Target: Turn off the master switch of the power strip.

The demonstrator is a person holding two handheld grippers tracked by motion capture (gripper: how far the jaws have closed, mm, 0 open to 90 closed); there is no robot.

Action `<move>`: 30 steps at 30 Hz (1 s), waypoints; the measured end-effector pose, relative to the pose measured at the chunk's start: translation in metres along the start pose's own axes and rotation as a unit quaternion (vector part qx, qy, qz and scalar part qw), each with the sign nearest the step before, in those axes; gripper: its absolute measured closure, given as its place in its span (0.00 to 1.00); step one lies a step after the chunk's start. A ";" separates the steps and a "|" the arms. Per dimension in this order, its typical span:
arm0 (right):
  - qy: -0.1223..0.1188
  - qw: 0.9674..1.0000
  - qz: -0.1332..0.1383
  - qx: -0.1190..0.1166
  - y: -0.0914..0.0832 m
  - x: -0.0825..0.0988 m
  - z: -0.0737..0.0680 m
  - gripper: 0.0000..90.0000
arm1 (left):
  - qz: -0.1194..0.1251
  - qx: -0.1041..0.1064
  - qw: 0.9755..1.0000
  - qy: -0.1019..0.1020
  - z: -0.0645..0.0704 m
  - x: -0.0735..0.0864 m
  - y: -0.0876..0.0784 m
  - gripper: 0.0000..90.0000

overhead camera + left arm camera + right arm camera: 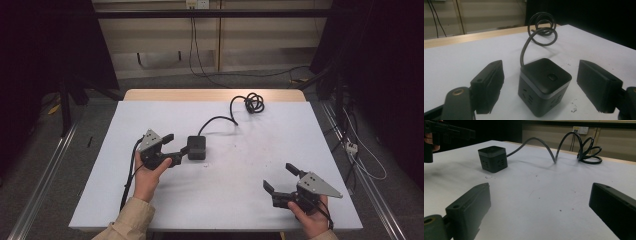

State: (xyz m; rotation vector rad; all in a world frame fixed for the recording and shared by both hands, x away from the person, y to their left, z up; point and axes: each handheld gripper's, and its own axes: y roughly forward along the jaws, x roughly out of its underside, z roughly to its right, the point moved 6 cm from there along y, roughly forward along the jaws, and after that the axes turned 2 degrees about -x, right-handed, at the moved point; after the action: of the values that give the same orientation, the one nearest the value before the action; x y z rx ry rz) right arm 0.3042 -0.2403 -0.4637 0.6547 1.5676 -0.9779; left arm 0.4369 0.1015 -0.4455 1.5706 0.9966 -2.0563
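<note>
A dark cube-shaped power socket (196, 147) stands on the white table (225, 200), left of the middle. Its black cable (220, 119) runs back to a coil (254, 102) near the far edge. My left gripper (176, 143) lies on its side, pointing right at the cube. In the left gripper view the cube (544, 85) sits between the open jaws of the left gripper (540, 65), with a gap on each side. My right gripper (278, 176) rests open near the front right, with nothing between its fingers. The right gripper view shows the right gripper (540, 190), the cube (492, 158) and the coil (589, 152) farther off.
The table's far edge is a bare wooden strip (215, 95). A wall socket (196, 4) with hanging cables is behind the table. A white power strip (351, 146) and cables lie on the floor to the right. Metal rails (45, 175) run along both sides.
</note>
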 end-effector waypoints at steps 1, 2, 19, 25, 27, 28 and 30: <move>0.000 1.000 0.000 0.000 0.000 0.000 0.000 0.04 | 0.000 0.000 1.000 0.000 0.000 0.000 0.000 0.25; 0.000 1.000 0.000 0.000 0.000 0.000 0.000 0.04 | 0.000 0.002 1.000 0.001 0.000 0.000 0.000 0.25; -0.002 1.000 0.000 0.000 0.000 0.000 -0.001 0.04 | -0.007 0.006 1.000 0.004 -0.001 -0.002 0.005 0.45; -0.002 1.000 0.000 0.000 0.000 0.000 -0.001 0.04 | -0.012 0.010 1.000 0.014 0.002 -0.003 0.007 0.49; -0.002 1.000 0.000 0.000 0.000 0.000 -0.001 0.04 | -0.012 0.011 1.000 0.015 0.002 -0.003 0.008 0.52; -0.002 1.000 0.000 0.000 0.000 0.000 -0.001 0.04 | -0.013 0.011 1.000 0.014 0.002 -0.003 0.009 0.54; -0.002 1.000 0.000 0.000 0.000 0.000 -0.001 0.04 | -0.015 0.010 1.000 0.016 0.002 -0.003 0.009 0.56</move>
State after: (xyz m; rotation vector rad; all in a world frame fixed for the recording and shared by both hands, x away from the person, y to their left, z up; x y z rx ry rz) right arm 0.3038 -0.2397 -0.4632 0.6533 1.5636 -0.9782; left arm 0.4430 0.0938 -0.4448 1.6126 1.0189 -2.0741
